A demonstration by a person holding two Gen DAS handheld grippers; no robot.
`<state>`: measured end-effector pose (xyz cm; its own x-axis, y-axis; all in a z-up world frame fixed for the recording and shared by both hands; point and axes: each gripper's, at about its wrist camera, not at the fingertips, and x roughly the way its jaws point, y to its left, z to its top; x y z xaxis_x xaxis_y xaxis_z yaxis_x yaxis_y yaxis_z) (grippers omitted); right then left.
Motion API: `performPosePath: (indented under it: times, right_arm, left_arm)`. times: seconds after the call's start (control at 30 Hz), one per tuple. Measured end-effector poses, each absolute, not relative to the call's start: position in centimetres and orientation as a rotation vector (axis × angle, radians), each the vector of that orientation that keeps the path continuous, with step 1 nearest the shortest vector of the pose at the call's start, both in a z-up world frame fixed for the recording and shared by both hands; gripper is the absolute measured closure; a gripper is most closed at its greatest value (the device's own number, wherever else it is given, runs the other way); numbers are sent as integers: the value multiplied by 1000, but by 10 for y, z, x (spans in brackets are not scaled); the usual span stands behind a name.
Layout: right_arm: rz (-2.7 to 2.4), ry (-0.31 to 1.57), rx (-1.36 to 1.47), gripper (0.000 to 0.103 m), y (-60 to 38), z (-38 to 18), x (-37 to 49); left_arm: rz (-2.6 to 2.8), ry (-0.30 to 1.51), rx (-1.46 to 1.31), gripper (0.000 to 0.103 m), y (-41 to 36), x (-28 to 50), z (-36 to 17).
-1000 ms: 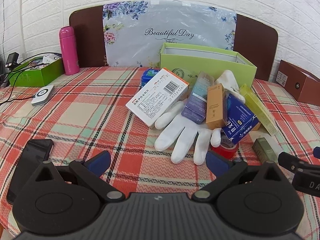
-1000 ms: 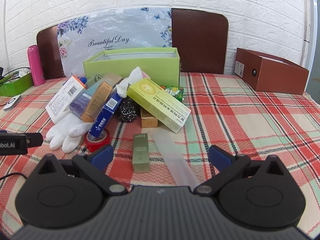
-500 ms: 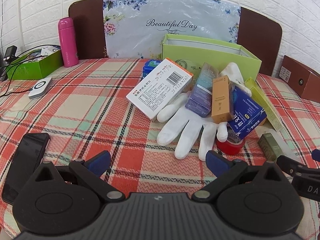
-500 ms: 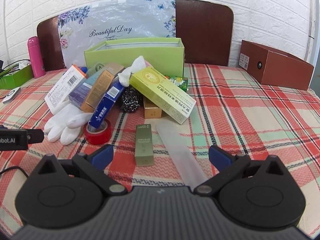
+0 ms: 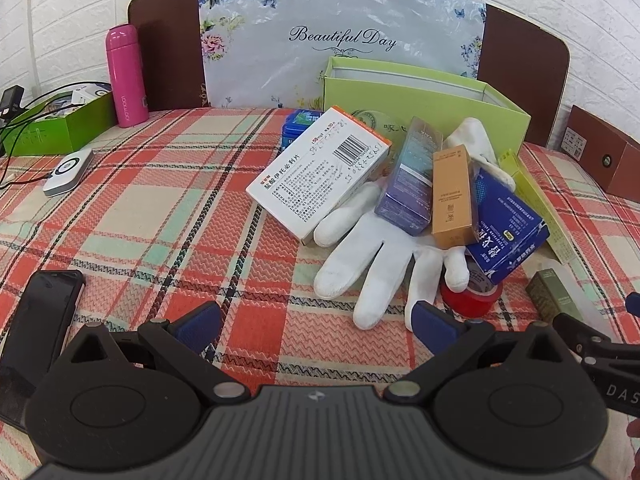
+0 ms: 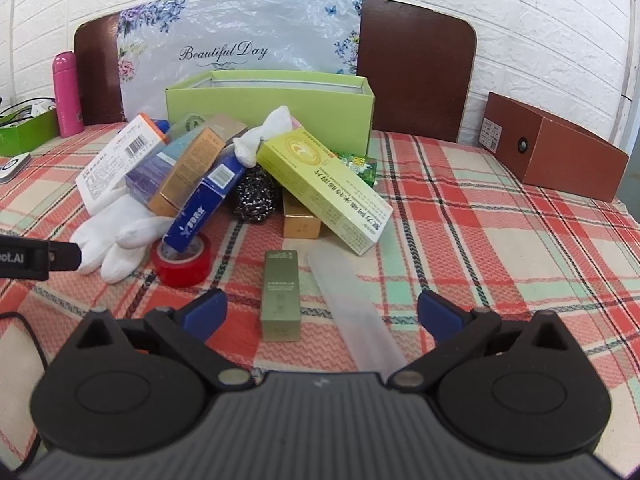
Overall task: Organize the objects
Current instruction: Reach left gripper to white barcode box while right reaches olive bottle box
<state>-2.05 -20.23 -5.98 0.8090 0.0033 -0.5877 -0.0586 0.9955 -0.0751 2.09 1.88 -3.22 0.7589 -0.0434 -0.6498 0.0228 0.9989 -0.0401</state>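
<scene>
Left gripper [image 5: 314, 322] and right gripper [image 6: 320, 311]: jaws spread wide, gripping nothing, low above the bench [image 6: 500, 240], olive box [image 6: 281, 295] between the right pair.

Olive box [image 6: 281, 295] between spread jaws

Red plaid cloth [image 6: 460, 220], lime box [image 6: 280, 108], pink flask [image 5: 126, 76]

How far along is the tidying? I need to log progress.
Nothing looks done: the open light-green cardboard box shows no items inside from here. Nothing is in hand: left gripper and right gripper are open, empty. Left: the white glove, red tape roll, olive-green small box and piled cartons lie on the plaid tablecloth.
</scene>
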Motion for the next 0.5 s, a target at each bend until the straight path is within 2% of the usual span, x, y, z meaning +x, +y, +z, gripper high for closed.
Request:
performPosePath:
  times: [0.3,0.5]
  right_arm:
    - [132,617,4,0,-204,-61,-15]
    - [151,601,45,0,-207,-64,-11]
  left_arm:
    - [-81,714,-45,0,24,32,-34]
    - [-104,654,-28,0,39,54,-15]
